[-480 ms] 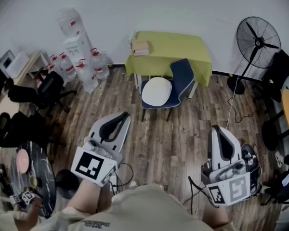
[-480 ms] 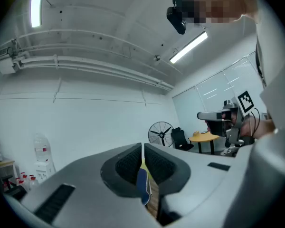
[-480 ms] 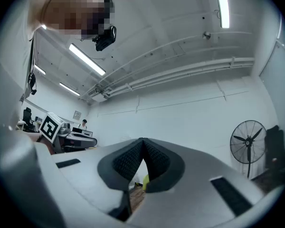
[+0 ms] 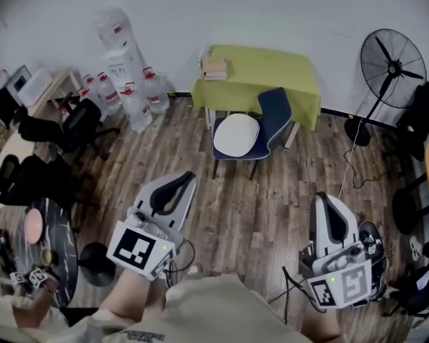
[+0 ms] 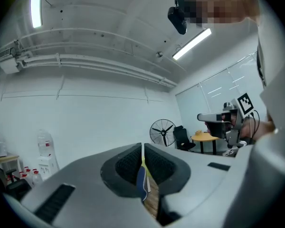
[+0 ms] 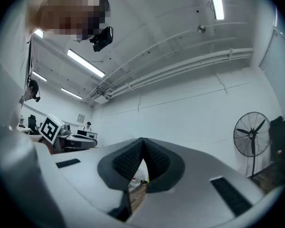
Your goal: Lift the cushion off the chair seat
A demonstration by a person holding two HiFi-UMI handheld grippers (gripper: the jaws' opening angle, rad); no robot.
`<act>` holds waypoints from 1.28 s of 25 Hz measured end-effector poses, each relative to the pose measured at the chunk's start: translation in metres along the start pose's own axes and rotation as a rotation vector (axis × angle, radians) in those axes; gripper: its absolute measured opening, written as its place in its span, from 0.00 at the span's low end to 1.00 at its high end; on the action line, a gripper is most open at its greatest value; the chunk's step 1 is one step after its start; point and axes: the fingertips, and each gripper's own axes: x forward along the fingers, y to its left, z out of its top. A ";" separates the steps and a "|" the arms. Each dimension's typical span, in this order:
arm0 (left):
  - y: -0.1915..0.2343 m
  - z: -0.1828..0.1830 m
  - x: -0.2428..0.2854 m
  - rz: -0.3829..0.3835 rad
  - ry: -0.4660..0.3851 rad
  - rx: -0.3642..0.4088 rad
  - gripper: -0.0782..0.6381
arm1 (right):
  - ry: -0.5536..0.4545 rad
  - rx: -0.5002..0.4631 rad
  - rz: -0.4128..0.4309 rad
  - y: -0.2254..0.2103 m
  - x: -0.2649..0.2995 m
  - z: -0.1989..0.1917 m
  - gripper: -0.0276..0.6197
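Floor [image 4: 257, 213]: wood planks, with a wide stretch between the person and the chair. The approach has yet to be made, so I judge the first risk to be a hurried, badly lined-up reach.
Desk [image 4: 272, 66]: green-covered and just behind the chair, with a stack of books [image 4: 214, 68] at its left end. A cushion swung up and back could strike the desk's edge or sweep the books.
Fan [image 4: 391, 57]: stands well to the right on a tall post. It is probably safe unless the right arm swings wide.
Chair [image 4: 273, 114]: blue, on thin legs, and it looks light. If the cushion drags or is tied on, which I cannot tell, the chair could slide or tip with the pull.
Cushion [image 4: 236, 134]: white and rounded, lying flat on the chair seat and touched by nothing. It looks soft, so a pinch at one edge would likely let it fold and slip free.
Left tongs [image 4: 189, 176]: clenched on nothing, aimed toward the chair. Arriving like this, they would shove the cushion rather than take it.
Right tongs [image 4: 326, 199]: likewise clenched and empty, well apart from the seat. A one-sided grab would leave the cushion sagging.
Cable [image 4: 343, 170]: a thin cord across the planks near the fan's base, and a likely snag for a foot stepping forward.
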 end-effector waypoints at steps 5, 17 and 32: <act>-0.006 -0.005 -0.004 0.078 -0.007 -0.022 0.17 | -0.004 0.025 0.023 -0.006 -0.007 -0.008 0.07; 0.016 -0.019 0.004 0.162 0.016 -0.046 0.42 | 0.036 0.020 0.020 -0.027 0.013 -0.025 0.41; 0.115 -0.055 0.079 0.136 0.044 -0.065 0.42 | 0.126 0.027 -0.006 -0.050 0.131 -0.075 0.41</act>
